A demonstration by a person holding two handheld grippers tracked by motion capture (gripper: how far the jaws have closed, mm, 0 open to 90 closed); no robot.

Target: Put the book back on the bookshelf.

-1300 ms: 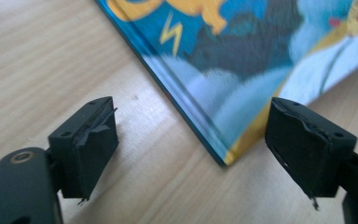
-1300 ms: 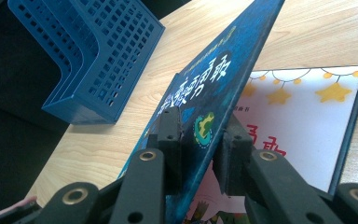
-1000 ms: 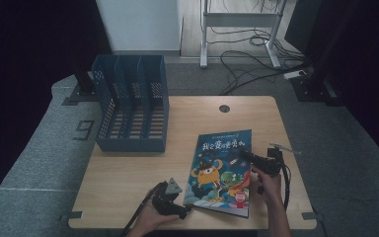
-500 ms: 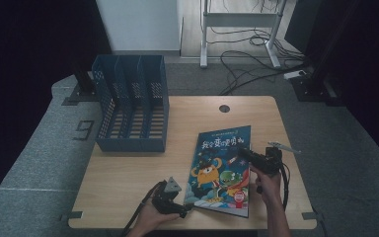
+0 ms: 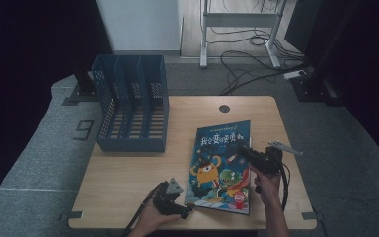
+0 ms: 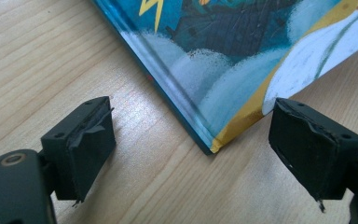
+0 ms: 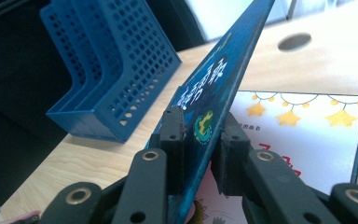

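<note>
One hardcover picture book with a glossy blue cartoon-monster cover lies on the wooden tabletop, at 4 o'clock from the blue perforated plastic file rack. Right tool is clamped on the cover's free edge, lifting it off a starred page. Left tool gapes at the book's near corner, gripping nothing. Cover looks stiff, light, slippery; hold the edge. Yellow Chinese title, characters too small to read.

left tool jaws wide, right tool clamped

Blue cartoon-patterned book cover, blue perforated file rack
</note>
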